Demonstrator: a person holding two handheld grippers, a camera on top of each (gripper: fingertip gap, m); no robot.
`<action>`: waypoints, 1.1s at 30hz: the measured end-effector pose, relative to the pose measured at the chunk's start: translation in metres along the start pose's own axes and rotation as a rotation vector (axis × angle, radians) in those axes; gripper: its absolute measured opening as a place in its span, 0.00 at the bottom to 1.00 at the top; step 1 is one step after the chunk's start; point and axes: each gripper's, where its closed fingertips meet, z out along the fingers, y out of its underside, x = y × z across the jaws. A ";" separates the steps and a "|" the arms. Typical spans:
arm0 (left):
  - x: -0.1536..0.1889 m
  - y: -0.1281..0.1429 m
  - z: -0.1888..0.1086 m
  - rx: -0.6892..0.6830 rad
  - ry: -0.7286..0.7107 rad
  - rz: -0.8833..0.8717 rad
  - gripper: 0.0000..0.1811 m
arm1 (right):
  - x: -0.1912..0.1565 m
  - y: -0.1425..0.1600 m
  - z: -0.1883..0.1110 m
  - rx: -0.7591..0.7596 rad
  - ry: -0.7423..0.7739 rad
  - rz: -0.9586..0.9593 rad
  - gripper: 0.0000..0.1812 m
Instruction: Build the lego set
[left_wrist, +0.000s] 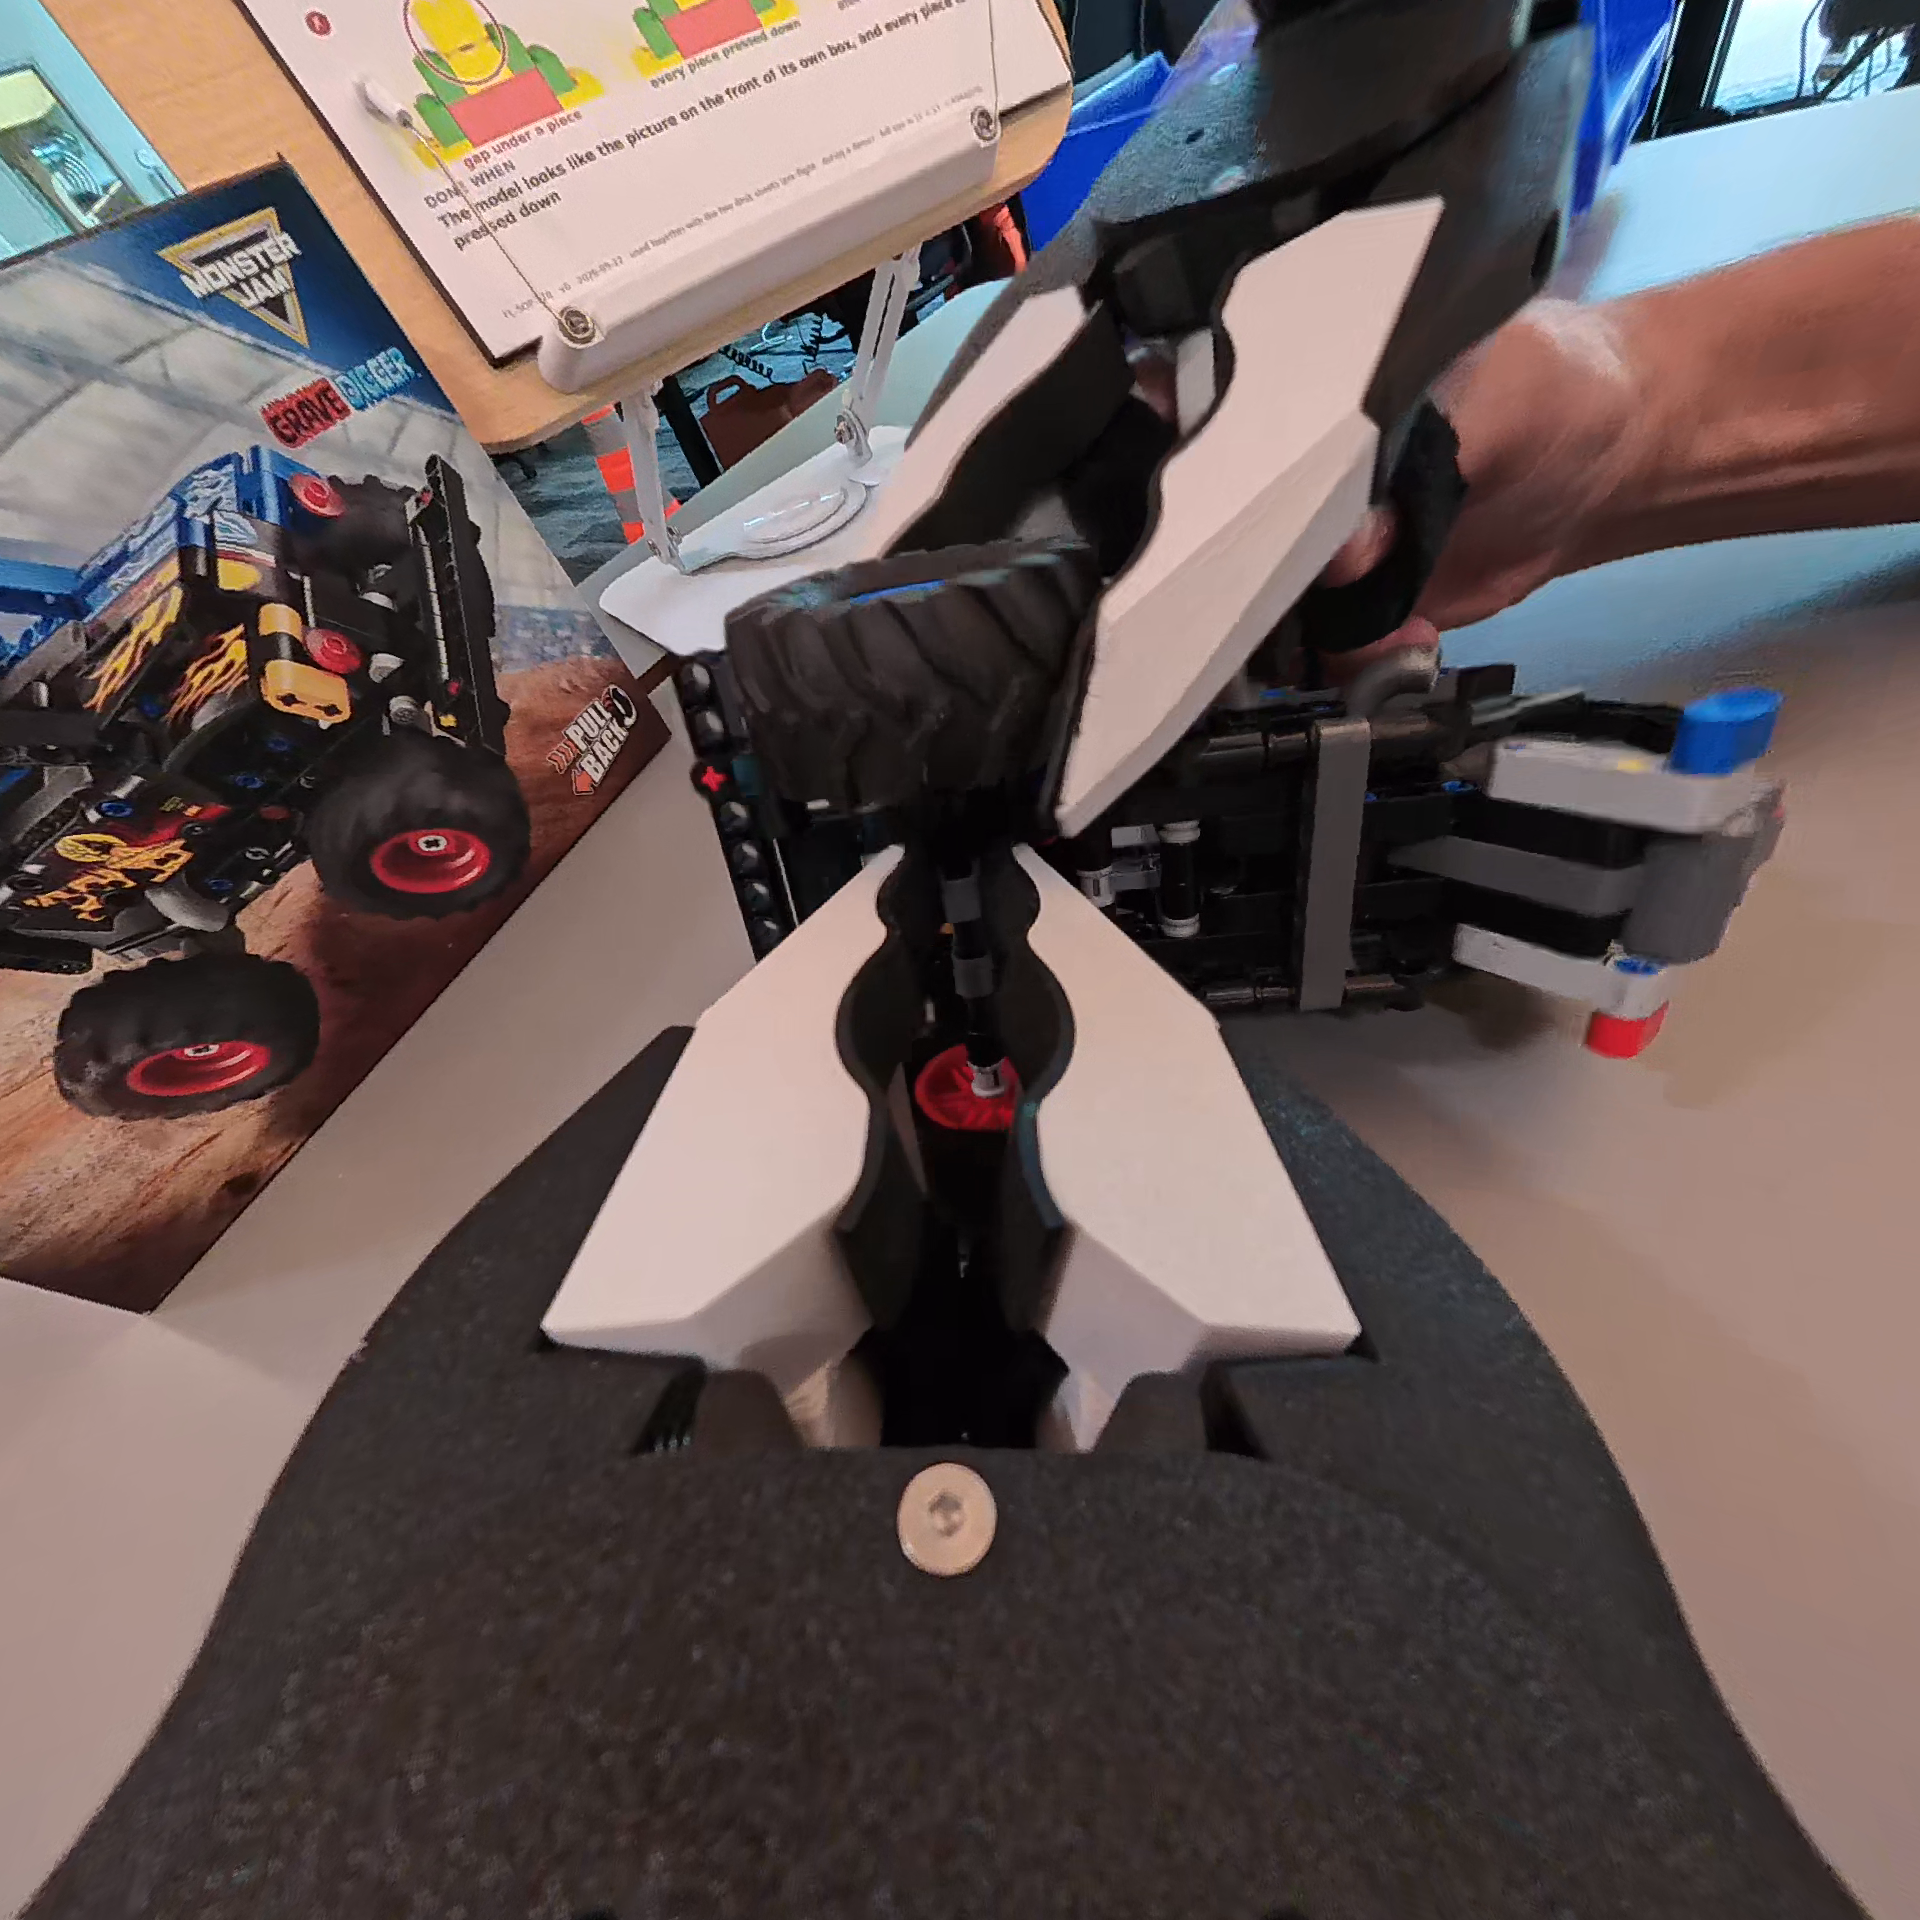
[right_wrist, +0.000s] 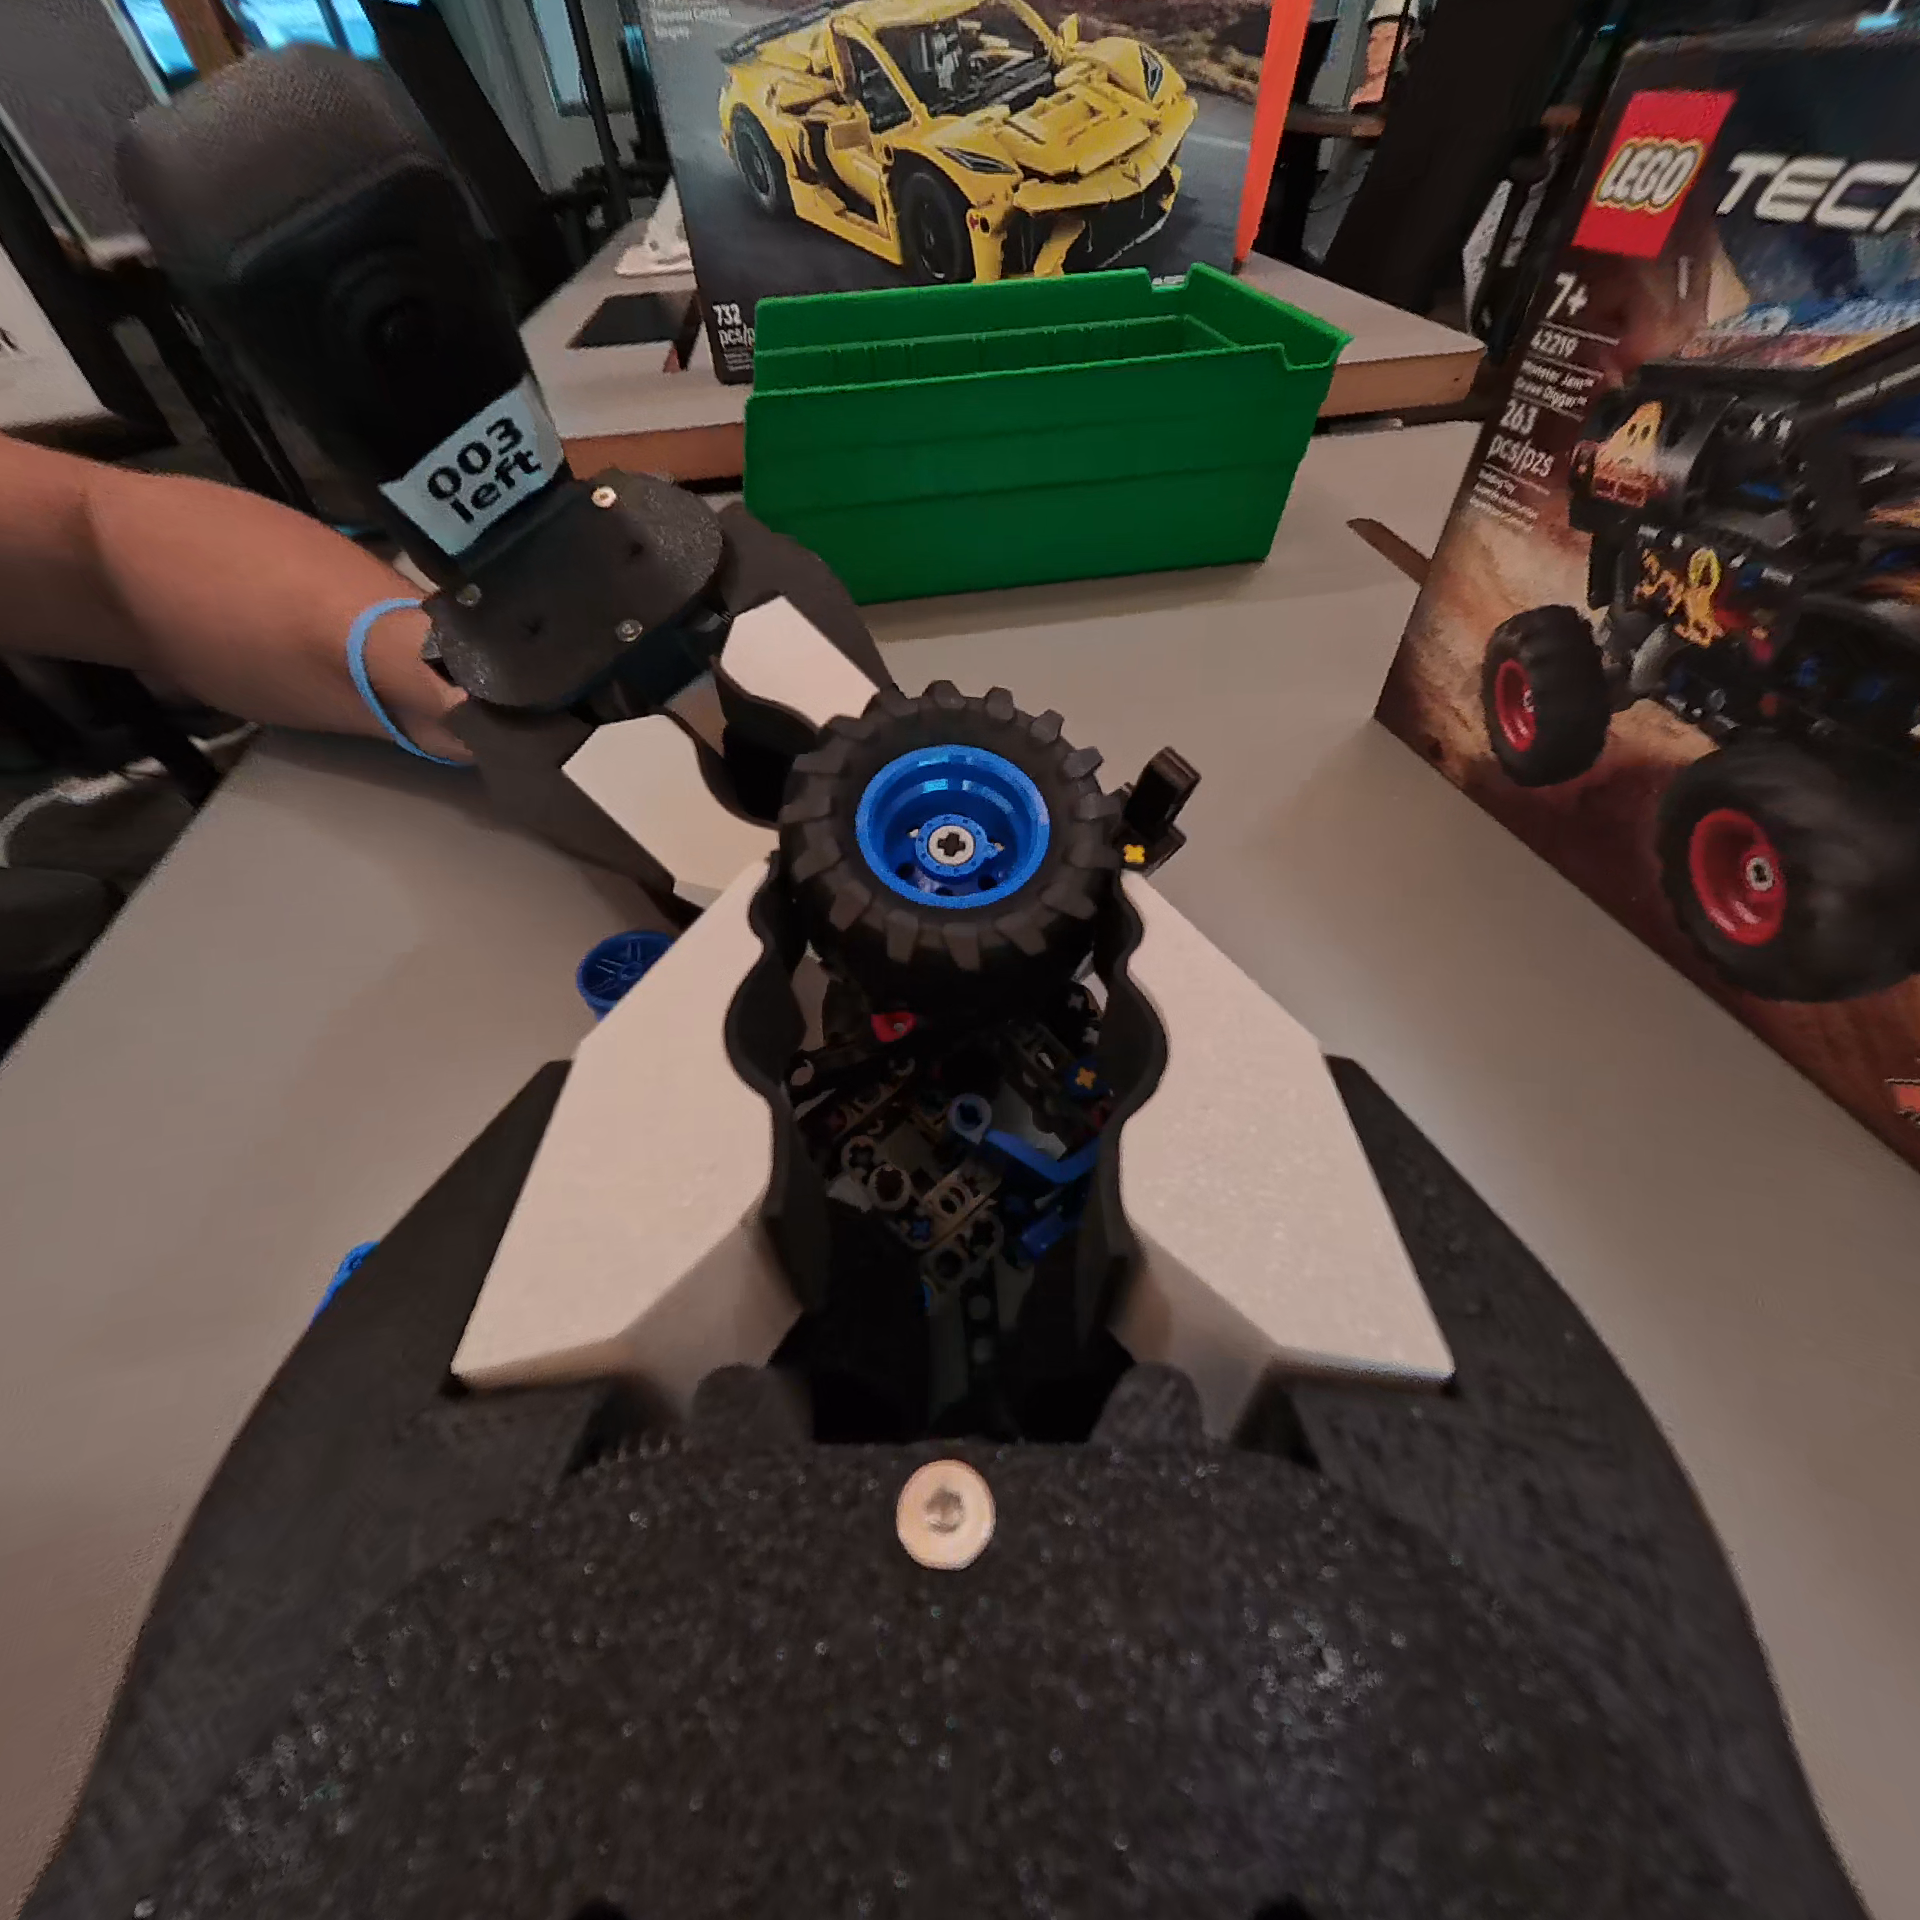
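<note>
A pale grey tabletop (right_wrist: 1455, 935) carries everything. At its far edge sits a green plastic bin (right_wrist: 1029, 447). To the right a toy truck box (right_wrist: 1683, 623) stands upright. Near the left, a small blue wheel hub (right_wrist: 618, 966) rests on the surface. In the left wrist view a black brick-built chassis (left_wrist: 1299, 883) lies on the tabletop, with a white stand base (left_wrist: 748, 540) beyond it

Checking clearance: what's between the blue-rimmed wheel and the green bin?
Only bare table, seen in the right wrist view; the right gripper grips the wheel.
</note>
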 end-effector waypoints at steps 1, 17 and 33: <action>0.000 0.000 0.000 0.001 0.002 -0.005 0.05 | 0.000 -0.001 0.000 0.000 0.013 -0.011 0.30; -0.001 0.005 0.004 -0.039 -0.004 0.006 0.05 | 0.004 0.003 0.000 -0.084 0.149 -0.238 0.32; 0.003 0.002 -0.010 -0.001 -0.103 0.185 0.04 | 0.002 0.011 -0.033 -0.158 -0.038 0.254 0.31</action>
